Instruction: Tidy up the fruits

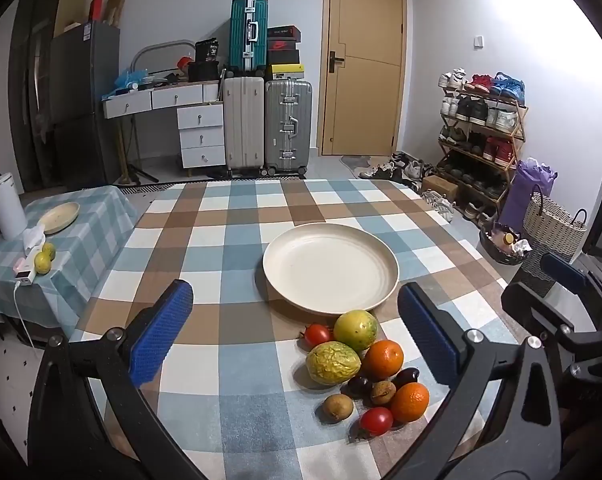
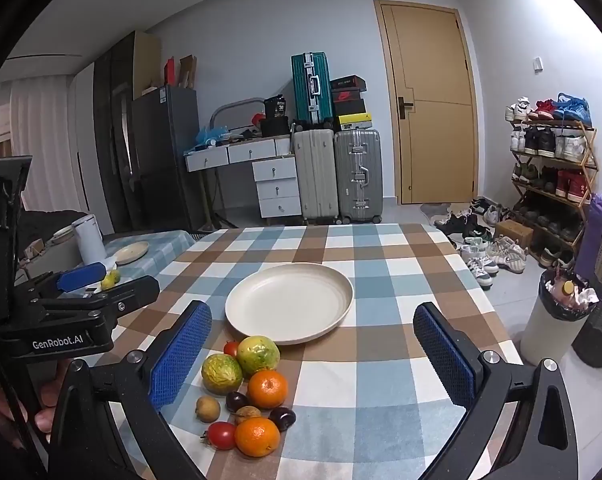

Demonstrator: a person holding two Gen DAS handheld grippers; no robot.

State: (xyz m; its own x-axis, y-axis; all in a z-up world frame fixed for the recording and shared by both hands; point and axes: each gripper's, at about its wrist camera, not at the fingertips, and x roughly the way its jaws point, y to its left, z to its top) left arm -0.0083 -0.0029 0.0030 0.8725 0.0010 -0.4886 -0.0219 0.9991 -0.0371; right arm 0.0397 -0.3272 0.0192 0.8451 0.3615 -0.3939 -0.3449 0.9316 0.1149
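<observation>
hovering above the near edge of the checked table (image 1: 229, 216), both tools are being held with nothing between their fingers: the left gripper (image 1: 297, 332) and the right gripper (image 2: 313, 352) are each being kept with fingers wide apart, clamped on nothing. the fruits are being left in a tight pile on the cloth, just at 6 o'clock of the empty plate (image 1: 331, 268), not yet on it. the pile is being made up of two wrinkled yellow-green fruits, with one green fruit (image 1: 355, 329) almost touching the plate rim, two oranges, two tomatoes, dark plums and small brown fruits.

trouble is being judged likely from the crowding: if the near orange (image 2: 257, 436) is being closed on, the tomato (image 2: 221, 435) at its 9 o'clock and the plum (image 2: 282, 418) at its 1 o'clock are probably being nudged and set rolling toward the table edge. the tomatoes are also being risked by hard squeezing. with both tools so near each other, a collision is being risked over the pile.
</observation>
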